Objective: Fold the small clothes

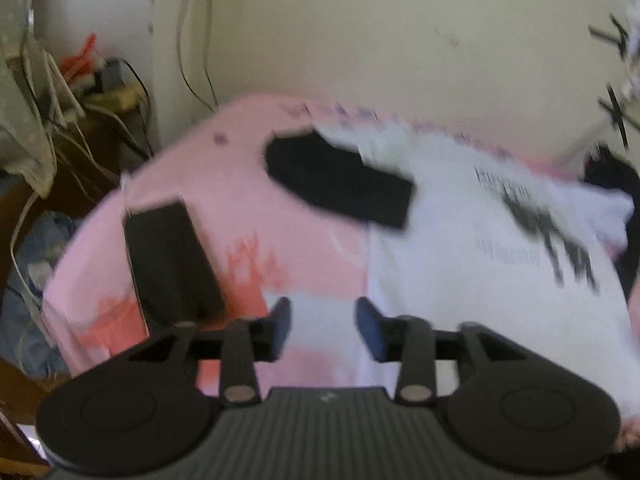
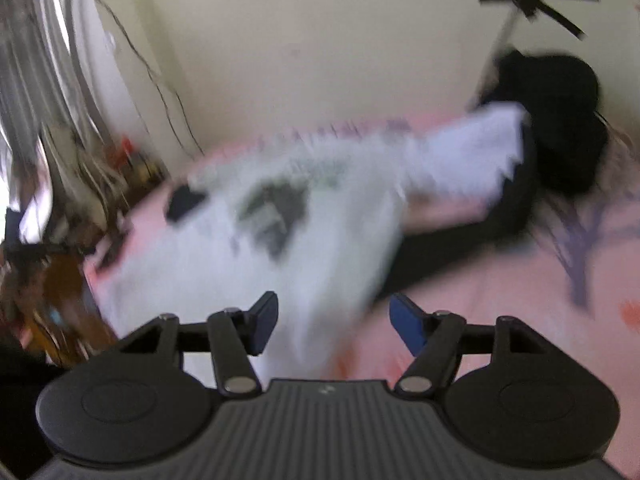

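Observation:
A white T-shirt [image 1: 460, 248] with a black print lies spread on a pink bedsheet [image 1: 240, 184]; both views are blurred. My left gripper [image 1: 323, 316] hovers over the shirt's near left edge, open, with no cloth pinched between its blue pads. In the right wrist view the same T-shirt [image 2: 224, 264] runs from the near hem to a sleeve at the far right. My right gripper [image 2: 334, 312] stands wide open above the shirt's near right corner, and nothing is held.
A folded black garment [image 1: 340, 180] rests on the shirt's far left shoulder. A flat black rectangular object [image 1: 172, 260] lies on the sheet at left. Dark clothes [image 2: 560, 120] are piled at the far right by the wall. Cables and clutter [image 1: 80, 92] crowd the left side.

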The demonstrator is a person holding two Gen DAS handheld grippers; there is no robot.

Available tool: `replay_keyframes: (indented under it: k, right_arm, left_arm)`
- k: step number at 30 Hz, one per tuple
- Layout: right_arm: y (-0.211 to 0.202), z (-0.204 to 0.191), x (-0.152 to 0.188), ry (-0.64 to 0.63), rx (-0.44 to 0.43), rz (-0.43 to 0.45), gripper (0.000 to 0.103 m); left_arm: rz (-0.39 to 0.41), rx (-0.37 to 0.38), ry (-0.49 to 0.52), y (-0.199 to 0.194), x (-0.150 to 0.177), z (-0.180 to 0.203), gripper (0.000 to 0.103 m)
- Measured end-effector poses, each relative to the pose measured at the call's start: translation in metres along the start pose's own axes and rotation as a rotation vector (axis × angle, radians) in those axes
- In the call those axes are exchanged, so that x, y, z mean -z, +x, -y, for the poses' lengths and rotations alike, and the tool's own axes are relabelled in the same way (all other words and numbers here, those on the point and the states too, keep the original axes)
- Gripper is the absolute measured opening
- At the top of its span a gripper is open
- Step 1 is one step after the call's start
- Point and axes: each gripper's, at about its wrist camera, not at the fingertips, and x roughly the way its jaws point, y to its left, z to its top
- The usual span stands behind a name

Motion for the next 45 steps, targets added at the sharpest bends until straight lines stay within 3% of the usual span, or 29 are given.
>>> replay_keyframes:
  k: [3,6,13,17,18,20,22,25,29,31,34,37,43,44,45]
  right_arm:
    - [0.053,-0.010,-0.027,0.004,-0.050,0.043,0.066]
    - [0.121,-0.035,-0.060,-0.016,-0.152,0.025,0.065]
    - [0.285,-0.142,-0.128,-0.317,-0.297,-0.123,0.067]
    - [0.380,-0.190,-0.133,-0.426,-0.269,-0.224,0.065]
    - [0.396,-0.193,-0.132,-0.433,-0.266,-0.247,0.061]
    - [0.421,-0.205,-0.130,-0.428,-0.288,-0.317,0.008]
    - [0.416,-0.215,-0.136,-0.397,-0.377,-0.317,0.007]
    - [0.373,-0.206,-0.172,-0.356,-0.470,-0.186,0.005]
    - [0.302,-0.136,-0.231,-0.282,-0.364,-0.002,0.005]
    - [0.267,-0.084,-0.248,-0.257,-0.244,0.054,0.005]
    - [0.239,-0.014,-0.249,-0.181,-0.081,0.057,0.006]
    - [0.236,0.043,-0.228,-0.124,0.051,0.014,0.006]
    - [0.268,0.105,-0.185,0.004,0.090,-0.076,0.006]
    - [0.273,0.105,-0.180,0.012,0.089,-0.085,0.007]
    - [0.279,0.103,-0.177,0.019,0.090,-0.093,0.007]
  left_arm:
    - [0.034,-0.013,-0.052,0.014,-0.027,-0.003,0.043]
    - [0.058,-0.022,-0.073,0.028,-0.038,0.001,0.043]
    - [0.031,-0.009,-0.050,0.043,-0.022,-0.001,0.044]
    - [0.003,-0.031,-0.086,0.039,-0.014,-0.019,0.044]
    - [0.002,-0.042,-0.091,0.036,-0.012,-0.023,0.045]
    - [0.003,-0.068,-0.102,0.032,-0.010,-0.032,0.047]
    - [0.003,-0.095,-0.116,0.031,-0.012,-0.041,0.047]
    - [0.002,-0.110,-0.144,0.037,-0.021,-0.047,0.047]
    - [0.009,-0.087,-0.122,0.055,-0.041,-0.035,0.047]
    - [0.020,-0.056,-0.089,0.066,-0.058,-0.022,0.047]
    - [0.044,-0.006,-0.034,0.091,-0.091,0.010,0.049]
    - [0.044,0.050,0.005,0.132,-0.128,0.044,0.054]
    - [-0.077,0.031,0.051,0.249,-0.177,0.106,0.055]
    - [-0.101,0.032,0.039,0.268,-0.180,0.112,0.053]
    - [-0.112,0.027,0.033,0.280,-0.179,0.115,0.030]
